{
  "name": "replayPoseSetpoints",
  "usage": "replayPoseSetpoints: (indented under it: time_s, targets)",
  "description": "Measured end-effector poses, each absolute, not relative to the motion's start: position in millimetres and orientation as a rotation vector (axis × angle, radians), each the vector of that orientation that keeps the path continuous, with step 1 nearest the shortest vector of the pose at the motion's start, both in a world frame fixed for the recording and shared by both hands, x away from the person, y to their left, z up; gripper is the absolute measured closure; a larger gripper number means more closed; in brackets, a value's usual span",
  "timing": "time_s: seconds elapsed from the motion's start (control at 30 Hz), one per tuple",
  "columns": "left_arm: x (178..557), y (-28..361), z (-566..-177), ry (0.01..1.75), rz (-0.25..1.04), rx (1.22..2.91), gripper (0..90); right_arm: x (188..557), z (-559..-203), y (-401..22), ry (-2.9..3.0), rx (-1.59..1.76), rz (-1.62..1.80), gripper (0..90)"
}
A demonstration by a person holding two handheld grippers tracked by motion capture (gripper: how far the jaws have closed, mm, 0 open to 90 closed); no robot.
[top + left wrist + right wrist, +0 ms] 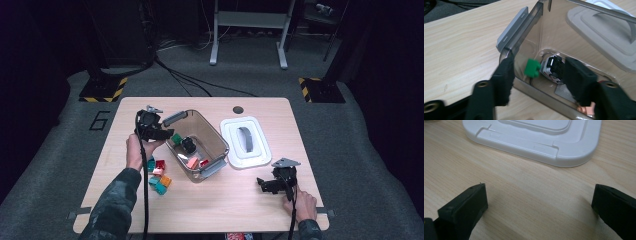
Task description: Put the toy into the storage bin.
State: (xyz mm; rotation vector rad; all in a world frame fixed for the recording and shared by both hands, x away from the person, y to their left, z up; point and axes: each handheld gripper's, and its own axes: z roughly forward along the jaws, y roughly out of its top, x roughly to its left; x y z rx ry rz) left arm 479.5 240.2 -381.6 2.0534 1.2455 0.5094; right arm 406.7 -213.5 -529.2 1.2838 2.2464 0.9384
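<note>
A clear smoky plastic bin (220,140) stands at the middle of the wooden table. My left gripper (165,134) hovers at the bin's left rim, jaws apart and tilted into it. A green block (532,68) sits between the jaws in the left gripper view, touching neither pad, just inside the bin wall (524,45). The same green block (176,138) lies beside a black and white toy car (188,144), also seen as the toy car (552,68). My left gripper (539,69) is open. My right gripper (261,184) rests low at the table's right front, open over bare wood, as does the right gripper (539,195).
The bin's white lid (257,155) with a grey handle lies right of the bin; the lid (536,147) is just ahead of the right jaws. A pink block (193,162) and a red one (204,163) lie in the bin. Several coloured blocks (159,175) sit left of it.
</note>
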Motion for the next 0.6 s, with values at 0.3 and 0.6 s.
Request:
replayPoseSetpoints:
  time_s: [0.3,0.6]
  targets:
    - [449.7,264.1,-386.9,1.262,0.5,1.962,19.3,406.7,-529.2,-213.4,2.246,1.285,0.938,0.0]
    - [413.6,282.1,-400.6,1.271,0.521,1.958,13.2,406.6,-529.2,-213.3,2.246,1.288,0.939,0.0]
